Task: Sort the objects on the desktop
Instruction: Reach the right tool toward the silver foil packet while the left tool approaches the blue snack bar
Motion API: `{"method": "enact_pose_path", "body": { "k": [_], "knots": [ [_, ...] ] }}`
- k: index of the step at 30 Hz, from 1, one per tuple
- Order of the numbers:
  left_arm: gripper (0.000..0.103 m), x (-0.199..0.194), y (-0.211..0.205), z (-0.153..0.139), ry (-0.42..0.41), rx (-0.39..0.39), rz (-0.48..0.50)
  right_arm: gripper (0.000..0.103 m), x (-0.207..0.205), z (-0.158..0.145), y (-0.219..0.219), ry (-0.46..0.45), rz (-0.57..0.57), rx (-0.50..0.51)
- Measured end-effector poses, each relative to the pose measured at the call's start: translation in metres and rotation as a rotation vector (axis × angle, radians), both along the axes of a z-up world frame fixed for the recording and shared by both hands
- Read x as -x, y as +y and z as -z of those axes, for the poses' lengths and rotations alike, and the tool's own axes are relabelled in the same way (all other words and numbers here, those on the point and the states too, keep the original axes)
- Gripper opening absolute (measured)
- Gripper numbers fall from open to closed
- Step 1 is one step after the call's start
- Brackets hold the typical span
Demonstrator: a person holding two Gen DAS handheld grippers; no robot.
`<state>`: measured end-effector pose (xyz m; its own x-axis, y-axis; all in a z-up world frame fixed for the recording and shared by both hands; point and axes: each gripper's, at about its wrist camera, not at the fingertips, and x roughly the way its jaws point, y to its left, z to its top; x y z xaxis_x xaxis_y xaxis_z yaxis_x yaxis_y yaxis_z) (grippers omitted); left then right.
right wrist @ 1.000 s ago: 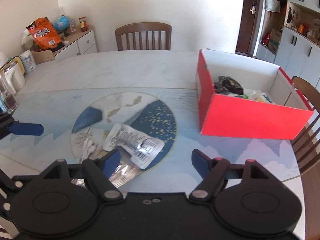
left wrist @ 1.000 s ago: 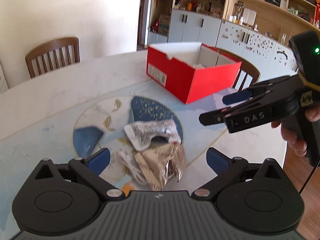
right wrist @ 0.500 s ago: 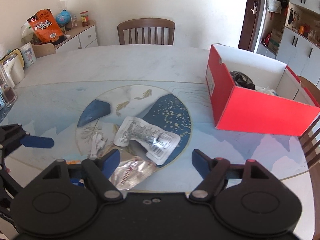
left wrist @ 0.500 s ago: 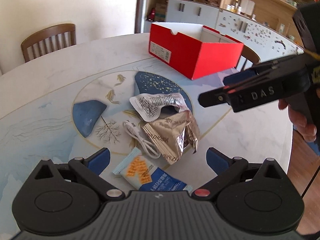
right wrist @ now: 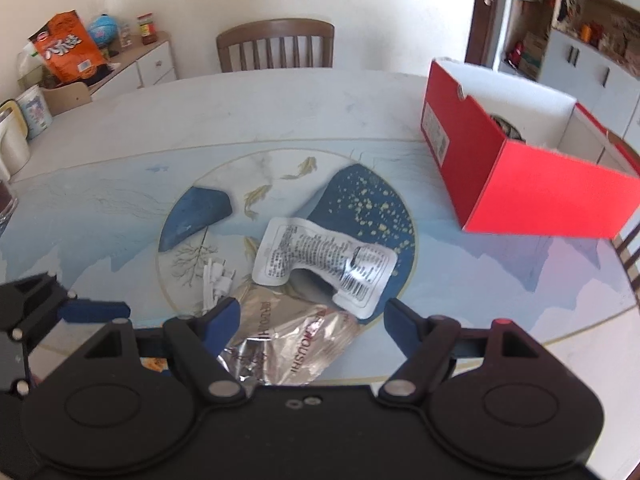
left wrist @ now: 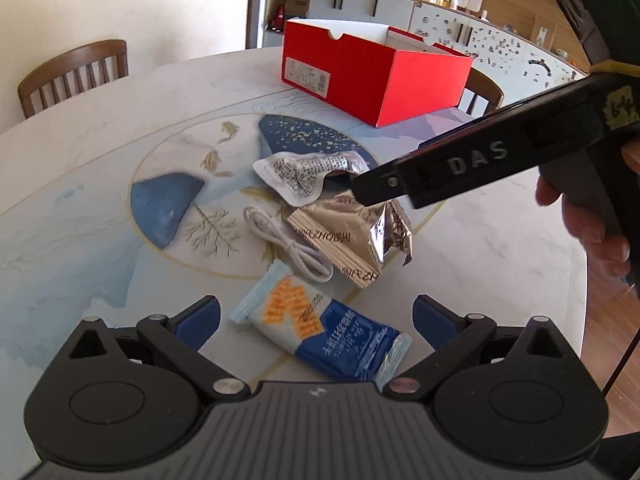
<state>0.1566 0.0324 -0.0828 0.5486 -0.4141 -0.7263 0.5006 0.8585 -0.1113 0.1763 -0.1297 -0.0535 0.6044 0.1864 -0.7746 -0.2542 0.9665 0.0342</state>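
A blue and white snack packet point(left wrist: 320, 330) lies on the table between the open fingers of my left gripper point(left wrist: 316, 316). Beyond it lie a coiled white cable point(left wrist: 288, 246), a crumpled silver-gold wrapper point(left wrist: 356, 232) and a white printed pouch point(left wrist: 304, 174). My right gripper point(right wrist: 312, 314) is open over the silver-gold wrapper point(right wrist: 288, 340), just short of the white pouch point(right wrist: 320, 262). In the left wrist view the right gripper point(left wrist: 476, 164) reaches in from the right above the wrappers. A red shoebox point(left wrist: 376, 68) stands open at the far side; it also shows in the right wrist view point(right wrist: 520, 176).
The round table has a painted centre point(right wrist: 208, 216). Wooden chairs stand at the far edge point(right wrist: 276, 44) and behind the box point(left wrist: 484, 92). A sideboard with an orange bag point(right wrist: 68, 50) and a kettle is at the left. Cabinets line the back wall point(left wrist: 400, 4).
Both grippers have pulled back and lowered toward the pile. The blue packet has come into the left wrist view between its fingers. The right gripper now sits over the silver-gold wrapper.
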Motion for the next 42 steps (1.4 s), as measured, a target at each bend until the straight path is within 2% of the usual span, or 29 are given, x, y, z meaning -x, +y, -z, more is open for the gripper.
{"method": "enact_pose_path", "body": {
  "k": [7,17,20,24,33,38,40,42],
  "knots": [
    [0.103,0.004,0.001,0.009,0.047,-0.005,-0.106,0.080,-0.004,0.016,0.009,0.043,0.014,-0.011],
    [0.102,0.005,-0.018,0.009,0.045,-0.017,-0.108,0.080,-0.007,0.025,-0.017,0.062,0.061,-0.007],
    [0.102,0.005,-0.029,0.010,0.033,-0.048,-0.090,0.079,-0.009,0.024,-0.028,0.058,0.090,0.005],
    [0.101,0.000,-0.039,0.011,0.025,-0.052,-0.049,0.078,-0.011,0.025,-0.044,0.055,0.114,0.014],
    [0.083,-0.004,-0.049,0.010,-0.013,-0.097,-0.039,0.076,-0.015,0.028,-0.062,0.058,0.131,-0.013],
    [0.061,-0.003,-0.046,0.008,-0.026,-0.119,-0.084,0.063,-0.016,0.026,-0.062,0.066,0.106,-0.038],
    [0.055,-0.003,-0.045,0.007,-0.029,-0.130,-0.099,0.057,-0.016,0.026,-0.062,0.069,0.097,-0.046],
    [0.052,-0.004,-0.045,0.006,-0.025,-0.134,-0.109,0.057,-0.016,0.025,-0.060,0.067,0.088,-0.045]
  ]
}}
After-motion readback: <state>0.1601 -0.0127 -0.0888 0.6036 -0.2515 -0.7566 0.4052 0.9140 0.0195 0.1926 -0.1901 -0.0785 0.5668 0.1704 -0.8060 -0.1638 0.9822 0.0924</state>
